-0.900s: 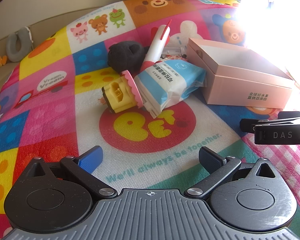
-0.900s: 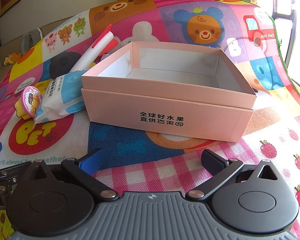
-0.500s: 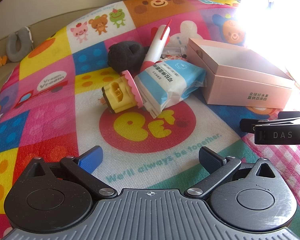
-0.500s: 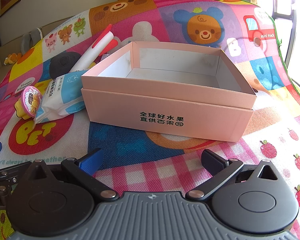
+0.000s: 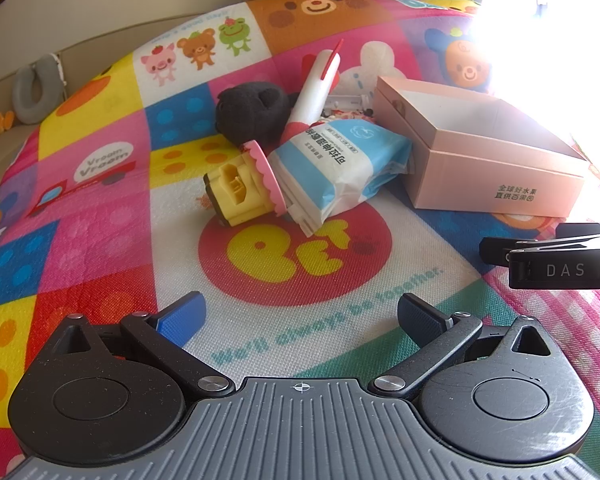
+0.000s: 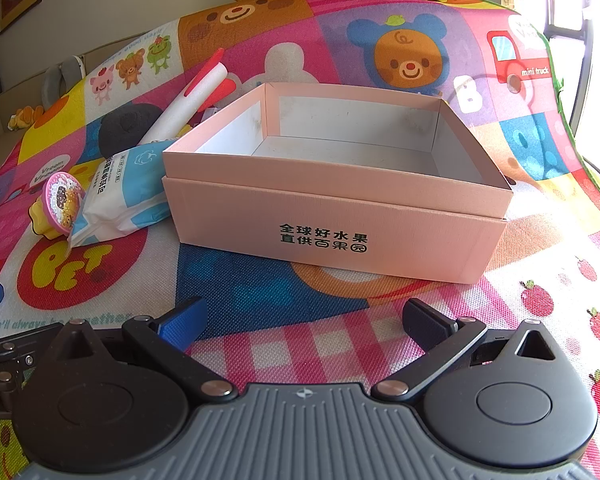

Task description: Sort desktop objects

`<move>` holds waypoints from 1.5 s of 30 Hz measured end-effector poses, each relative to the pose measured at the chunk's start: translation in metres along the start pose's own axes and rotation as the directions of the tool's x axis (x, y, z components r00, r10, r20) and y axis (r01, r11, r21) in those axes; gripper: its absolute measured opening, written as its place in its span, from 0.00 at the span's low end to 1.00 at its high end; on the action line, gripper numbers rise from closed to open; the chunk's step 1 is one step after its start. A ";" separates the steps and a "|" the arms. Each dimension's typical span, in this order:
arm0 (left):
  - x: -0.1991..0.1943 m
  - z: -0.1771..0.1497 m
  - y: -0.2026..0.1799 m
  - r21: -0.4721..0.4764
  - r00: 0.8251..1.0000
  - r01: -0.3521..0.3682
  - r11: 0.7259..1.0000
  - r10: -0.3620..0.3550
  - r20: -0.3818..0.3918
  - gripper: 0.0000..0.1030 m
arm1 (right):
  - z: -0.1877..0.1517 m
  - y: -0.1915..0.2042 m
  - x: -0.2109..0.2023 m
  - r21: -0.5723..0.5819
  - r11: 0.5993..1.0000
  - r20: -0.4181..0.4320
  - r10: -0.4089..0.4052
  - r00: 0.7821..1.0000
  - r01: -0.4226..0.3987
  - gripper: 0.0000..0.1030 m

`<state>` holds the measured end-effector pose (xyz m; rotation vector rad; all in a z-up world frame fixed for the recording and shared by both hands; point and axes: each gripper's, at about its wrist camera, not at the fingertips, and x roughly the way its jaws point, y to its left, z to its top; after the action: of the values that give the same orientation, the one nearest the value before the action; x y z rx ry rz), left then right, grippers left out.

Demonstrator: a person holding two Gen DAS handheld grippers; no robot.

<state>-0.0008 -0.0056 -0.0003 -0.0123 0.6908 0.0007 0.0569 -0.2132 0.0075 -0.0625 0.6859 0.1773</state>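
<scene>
Left wrist view shows the same picture as a moment ago: nothing has moved, so the sorting has not really begun and every toy still waits outside the box. The left hand-held gripper (image 5: pixel 300 312) is as wide open as it goes, with nothing between its fingers, and it hangs over the colourful play mat (image 5: pixel 100 200) a little way back from the pile. In that pile the yellow and pink toy (image 5: pixel 242 184) leans against the blue and white tissue pack (image 5: pixel 336 168). Behind them sit a black fuzzy lump (image 5: pixel 250 110) and a big white and red pen (image 5: pixel 316 88). The pink box (image 5: pixel 496 176) stands just beside the tissue pack. From the right wrist view, the right hand-held gripper (image 6: pixel 306 320) is wide open too, holds nothing, and points at the pink box (image 6: pixel 332 224), which is empty inside. I think a good first pick would be the tissue pack, since it lies nearest the box.
</scene>
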 end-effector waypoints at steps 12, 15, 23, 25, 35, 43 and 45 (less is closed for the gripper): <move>0.000 0.000 0.000 -0.001 1.000 0.001 1.000 -0.001 0.000 1.00 | 0.000 0.000 0.000 0.001 1.000 0.000 -0.001 1.000 0.001 1.00; 0.000 0.000 0.000 0.000 1.000 0.000 1.000 0.000 0.000 1.00 | 0.000 -0.001 -0.001 0.006 1.000 -0.001 0.002 1.000 -0.002 1.00; 0.000 0.000 0.000 -0.001 1.000 0.000 1.000 0.000 0.000 1.00 | -0.004 0.002 -0.011 -0.023 1.000 -0.047 0.014 0.999 -0.015 1.00; 0.000 0.000 0.000 0.000 1.000 0.000 1.000 0.000 0.000 1.00 | -0.005 0.003 -0.013 -0.025 1.000 -0.047 0.010 0.999 -0.012 1.00; 0.001 0.000 0.000 0.003 1.000 -0.002 1.000 0.002 -0.002 1.00 | -0.015 0.009 -0.026 0.005 1.000 -0.095 -0.027 0.995 0.028 1.00; -0.006 0.000 0.015 -0.004 0.994 0.103 0.995 -0.103 0.022 1.00 | -0.021 0.008 -0.033 0.006 1.000 -0.083 -0.012 0.997 0.012 1.00; -0.011 0.002 0.021 0.025 0.996 0.075 0.997 -0.076 0.056 1.00 | -0.019 0.009 -0.034 -0.016 1.000 -0.083 0.018 0.996 -0.020 1.00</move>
<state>-0.0083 0.0158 0.0085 -0.0164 0.6334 -0.0791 0.0173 -0.2117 0.0144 -0.0797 0.7675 0.1998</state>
